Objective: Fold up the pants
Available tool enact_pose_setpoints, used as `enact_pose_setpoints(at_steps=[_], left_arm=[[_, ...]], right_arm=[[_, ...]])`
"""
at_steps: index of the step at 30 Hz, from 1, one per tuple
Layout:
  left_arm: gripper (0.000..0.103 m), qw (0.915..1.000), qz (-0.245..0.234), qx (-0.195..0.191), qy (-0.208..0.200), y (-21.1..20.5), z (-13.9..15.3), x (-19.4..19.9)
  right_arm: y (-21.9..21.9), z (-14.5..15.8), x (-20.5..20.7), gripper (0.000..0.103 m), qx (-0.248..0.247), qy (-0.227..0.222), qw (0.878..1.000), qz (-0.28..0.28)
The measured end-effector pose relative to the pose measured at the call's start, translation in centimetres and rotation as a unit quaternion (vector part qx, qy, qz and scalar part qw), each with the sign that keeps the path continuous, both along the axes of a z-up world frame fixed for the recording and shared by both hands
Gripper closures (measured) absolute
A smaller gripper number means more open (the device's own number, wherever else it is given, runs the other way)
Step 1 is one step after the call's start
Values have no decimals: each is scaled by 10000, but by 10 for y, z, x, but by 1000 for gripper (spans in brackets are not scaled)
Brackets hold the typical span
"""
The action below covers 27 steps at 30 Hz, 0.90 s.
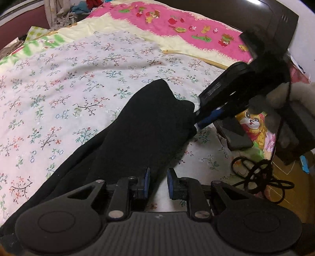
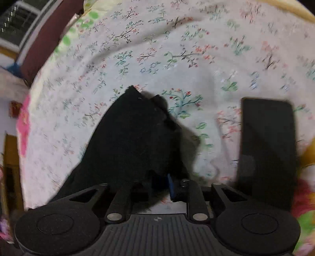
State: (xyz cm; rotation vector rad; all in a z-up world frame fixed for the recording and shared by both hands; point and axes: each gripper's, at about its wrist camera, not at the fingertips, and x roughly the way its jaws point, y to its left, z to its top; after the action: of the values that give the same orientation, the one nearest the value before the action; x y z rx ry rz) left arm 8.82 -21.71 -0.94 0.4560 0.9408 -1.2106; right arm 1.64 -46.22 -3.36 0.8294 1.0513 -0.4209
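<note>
White floral bedsheet covers the bed and serves as the work surface; beyond it lie a pale yellow cloth and a pink blanket with cartoon appliqués. Clothes are heaped at the far corner, and a dark headboard closes the far right.

From the left wrist view, the left gripper has its blue-padded fingers parted by a moderate gap, and the near edge of the black pants runs between them; whether the pads press the cloth cannot be told. The pants stretch away across the sheet as a long dark band, rising to a peak at their far end. There the right gripper comes in from the right, its blue-padded tips closed on the fabric edge.

The right wrist view is motion-blurred: bunched black fabric fills the space between the right gripper's fingers and drapes forward over the sheet. A black phone-like slab lies flat on the sheet to the right, apart from the pants. Black cord loops off the bed's edge near a cartoon-printed cushion.
</note>
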Motion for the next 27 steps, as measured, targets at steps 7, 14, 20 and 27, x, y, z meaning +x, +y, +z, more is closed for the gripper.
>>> enact_pose_setpoints(at_steps=[7,14,20,27], left_arm=[[75,9999,154,-24,13,0,-1,6],[75,9996,277,88,47,0,-5,5],[75,9994,255,227,-28,-7,-7,9],[75,9994,308,-157,18,-27,4,15]], right_arm=[[-40,4,30,67,-281,-476,9983,191],[-44,-40,51,61,826,-515,9929,679],[-27,-37,45,98,1568,-914,9814,620],[-69,39,26,103,868,-1720,9810,243]])
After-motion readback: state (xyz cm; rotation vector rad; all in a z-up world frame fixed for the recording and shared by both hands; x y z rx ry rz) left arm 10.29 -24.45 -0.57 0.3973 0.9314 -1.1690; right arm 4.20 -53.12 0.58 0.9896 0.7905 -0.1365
